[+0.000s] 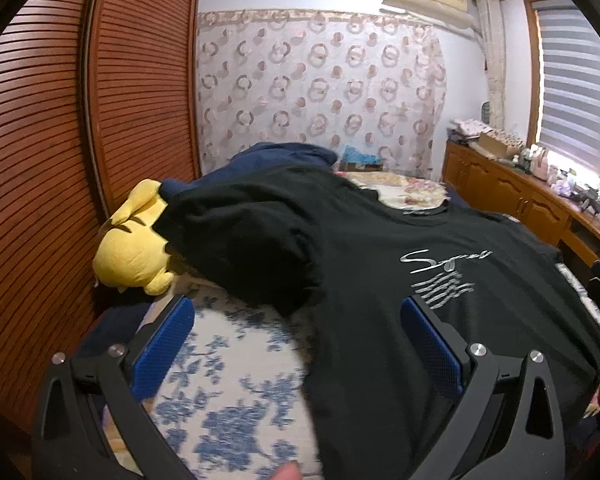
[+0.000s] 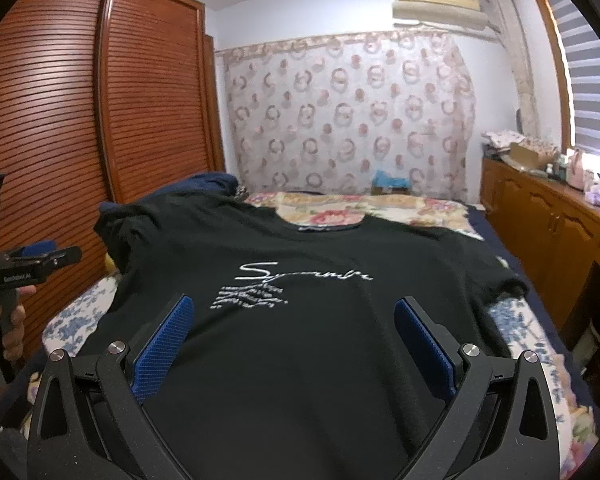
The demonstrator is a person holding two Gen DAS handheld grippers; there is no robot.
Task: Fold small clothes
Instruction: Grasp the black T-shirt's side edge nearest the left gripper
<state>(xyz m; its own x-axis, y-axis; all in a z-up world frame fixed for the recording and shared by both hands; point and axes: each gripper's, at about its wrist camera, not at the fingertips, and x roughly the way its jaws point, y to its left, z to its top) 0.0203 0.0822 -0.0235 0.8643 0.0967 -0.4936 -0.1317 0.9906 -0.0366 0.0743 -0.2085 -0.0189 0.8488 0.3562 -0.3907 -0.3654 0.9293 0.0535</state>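
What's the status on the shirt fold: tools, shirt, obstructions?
Left tool open, right tool open, both empty. Black T-shirt spread print-up on bed, unfolded. Left sleeve draped over yellow plush toy; navy garment bunched behind it.

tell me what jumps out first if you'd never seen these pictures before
A black t-shirt with white script lettering lies spread front-up across the bed, filling the middle of both views. At its left sleeve a bright yellow plush toy pokes out beside the brown slatted wardrobe. Both grippers, left and right, hang open over the shirt.
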